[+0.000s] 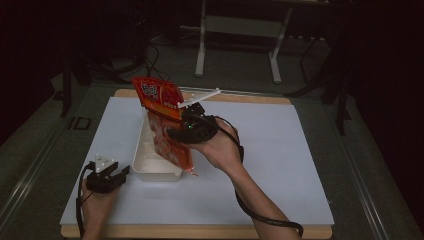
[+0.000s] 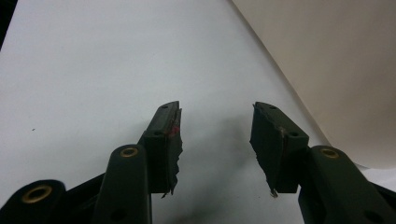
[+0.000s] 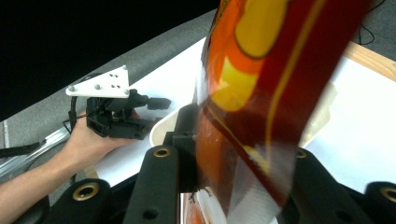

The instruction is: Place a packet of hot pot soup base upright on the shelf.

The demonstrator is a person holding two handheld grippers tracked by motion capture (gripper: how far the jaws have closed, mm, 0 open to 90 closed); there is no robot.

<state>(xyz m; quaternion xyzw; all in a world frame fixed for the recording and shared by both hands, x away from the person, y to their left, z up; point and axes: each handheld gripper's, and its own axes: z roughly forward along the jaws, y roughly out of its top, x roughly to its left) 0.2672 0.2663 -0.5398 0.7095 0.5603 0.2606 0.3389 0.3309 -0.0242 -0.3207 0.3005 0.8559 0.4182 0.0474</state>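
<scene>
Tongs first: the right tongs [image 1: 186, 116] are clamped on the red-orange snack bag [image 1: 165, 125], holding it up over the white tray [image 1: 142, 167], while the left tongs [image 1: 124, 171] sit with jaws apart and nothing in them, just beside the tray's near-left corner. Biggest thing is the white worktop [image 1: 280, 165], with the tray left of its middle, and the bag hangs above the tray's right wall, its bottom edge dipping just past the near-right corner. That bag looks like thin glossy film, so my guess is light, floppy and a bit slick; it folds over at the top where it's pinched. Gripping the flat sealed edge seems safer than the puffy middle, since whatever's inside might crush. Pose-wise, the right hand [image 1: 220, 147] reaches in from the tray's right side, wrist cocked, jaws pointing toward the tray. The left hand [image 1: 97, 200] rests low on the worktop, aimed at the tray's wall.
</scene>
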